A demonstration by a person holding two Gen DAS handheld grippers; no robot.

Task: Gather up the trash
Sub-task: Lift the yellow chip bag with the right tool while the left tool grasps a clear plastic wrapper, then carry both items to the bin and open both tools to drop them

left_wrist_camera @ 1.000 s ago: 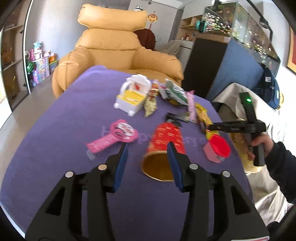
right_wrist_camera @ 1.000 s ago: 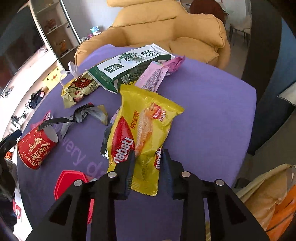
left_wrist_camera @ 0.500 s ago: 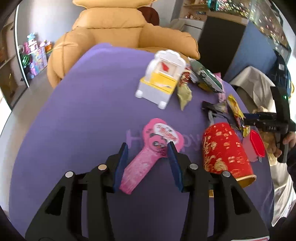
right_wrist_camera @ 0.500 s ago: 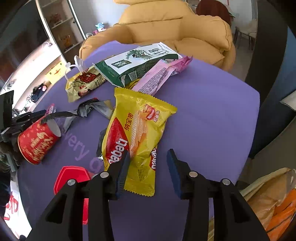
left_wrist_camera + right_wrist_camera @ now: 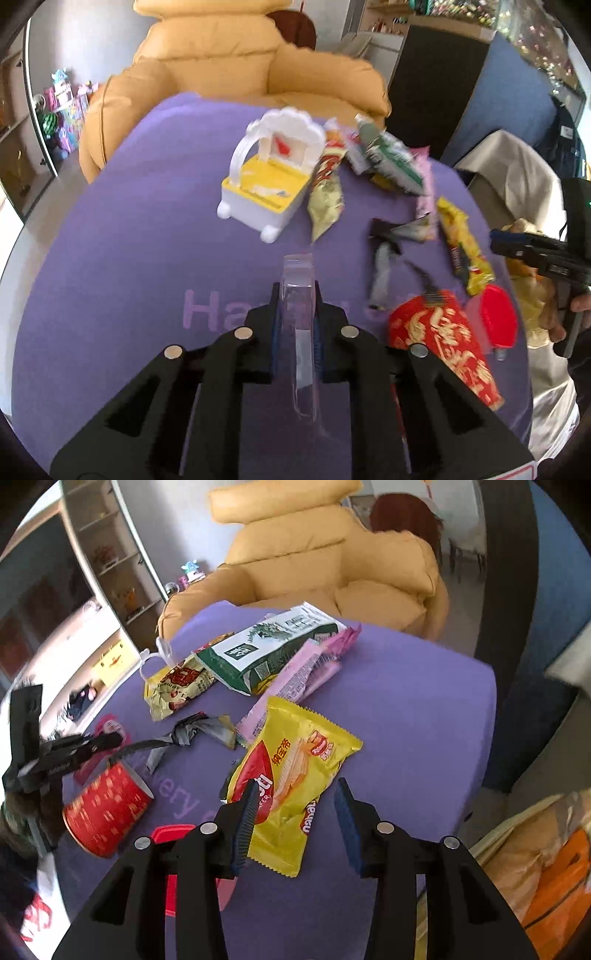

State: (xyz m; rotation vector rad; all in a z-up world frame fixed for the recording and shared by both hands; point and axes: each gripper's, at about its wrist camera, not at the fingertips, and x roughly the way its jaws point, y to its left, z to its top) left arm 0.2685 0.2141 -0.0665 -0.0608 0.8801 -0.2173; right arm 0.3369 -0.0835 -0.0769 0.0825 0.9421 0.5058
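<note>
My left gripper (image 5: pixel 295 291) is shut on a clear-fronted pink blister pack (image 5: pixel 297 269), which shows edge-on between the pads above the purple table (image 5: pixel 129 221). In the right wrist view that gripper (image 5: pixel 114 740) holds the pink pack (image 5: pixel 110 725) at far left. My right gripper (image 5: pixel 295 794) stands open over the near end of a yellow wafer packet (image 5: pixel 303 746), pads clear of it. A red paper cup (image 5: pixel 443 343) lies on its side beside a red lid (image 5: pixel 496 319). A black-and-silver wrapper (image 5: pixel 192 731), a pink wrapper (image 5: pixel 306 672), a green-and-white packet (image 5: pixel 266 646) and a small yellow snack bag (image 5: pixel 177 683) lie farther back.
A white and yellow toy chair (image 5: pixel 273 177) stands mid-table next to the wrappers. A tan armchair (image 5: pixel 221 66) sits behind the table, with shelves to its left. A tan and orange bag (image 5: pixel 535 867) hangs off the table's right edge. A hand (image 5: pixel 576 306) holds the right gripper.
My left gripper moved from the red cup over to the pink pack and closed on it; the pack now stands edge-on. My right gripper's jaws widened over the yellow packet.
</note>
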